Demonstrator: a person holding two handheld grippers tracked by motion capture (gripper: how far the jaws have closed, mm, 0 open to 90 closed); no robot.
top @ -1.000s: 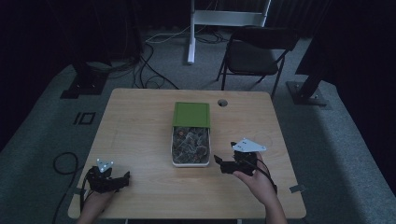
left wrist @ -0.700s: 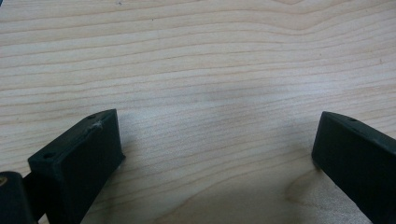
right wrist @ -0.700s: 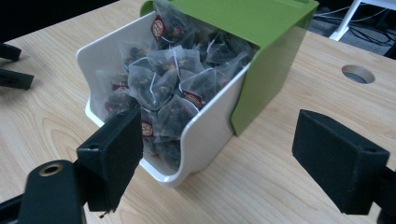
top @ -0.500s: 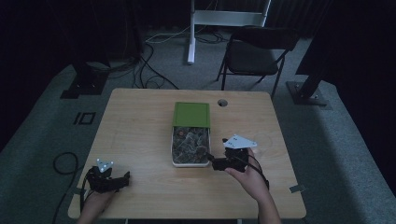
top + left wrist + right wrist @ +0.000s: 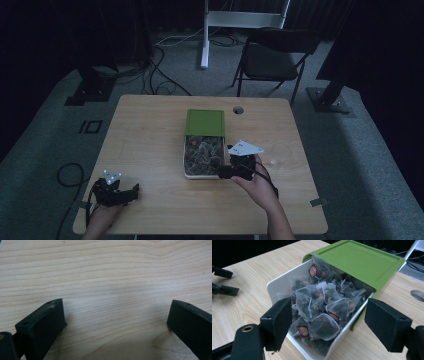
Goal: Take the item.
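The right gripper (image 5: 223,172), jaws wide and just narrowing with nothing gripped, points level at the white box (image 5: 186,159) of tea bags (image 5: 322,307) mid-table; green lid (image 5: 205,122) slid back.

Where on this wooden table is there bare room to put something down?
Free: the wide patch between the white tea-bag box and the left gripper, and beyond its green sliding lid. Crowded: the box's near right corner, where the right gripper sits.
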